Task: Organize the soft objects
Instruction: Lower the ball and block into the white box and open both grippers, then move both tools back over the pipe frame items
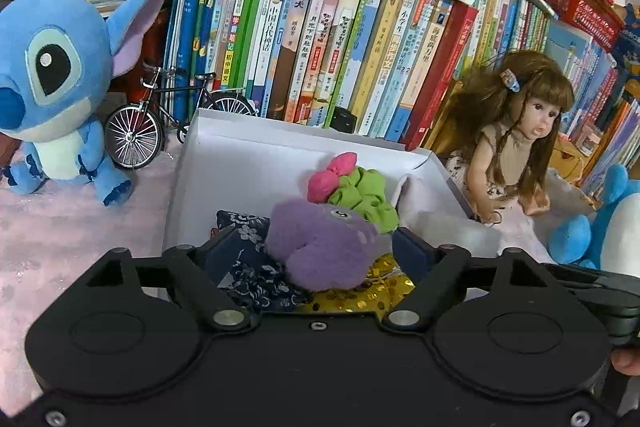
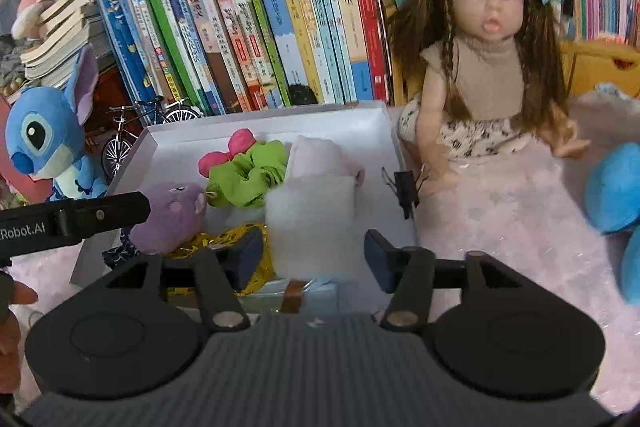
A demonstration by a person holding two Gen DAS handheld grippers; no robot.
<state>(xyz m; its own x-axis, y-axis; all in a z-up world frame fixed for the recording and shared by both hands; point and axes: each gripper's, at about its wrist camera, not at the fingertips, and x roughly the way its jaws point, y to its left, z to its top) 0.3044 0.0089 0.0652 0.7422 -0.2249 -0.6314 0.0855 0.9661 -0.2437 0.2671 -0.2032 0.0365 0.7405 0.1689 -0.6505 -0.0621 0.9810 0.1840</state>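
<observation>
Hovering grippers point(image 1: 316, 247) point(image 2: 314, 259) (jaws apart) overbox point(image 1: 192, 163).

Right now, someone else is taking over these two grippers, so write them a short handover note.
Left gripper: open, around the purple plush in the white box, pads not pressing it.
Right gripper: open, by the white fluffy pad, nothing held.
In the box: purple plush, green scrunchie, pink bow, blue floral cloth, gold sequin fabric, white pad.
Outside the box: blue plush to its left, doll to its right.
Done: small soft things boxed.
Left: probably nothing but withdrawing; check for strays.
</observation>
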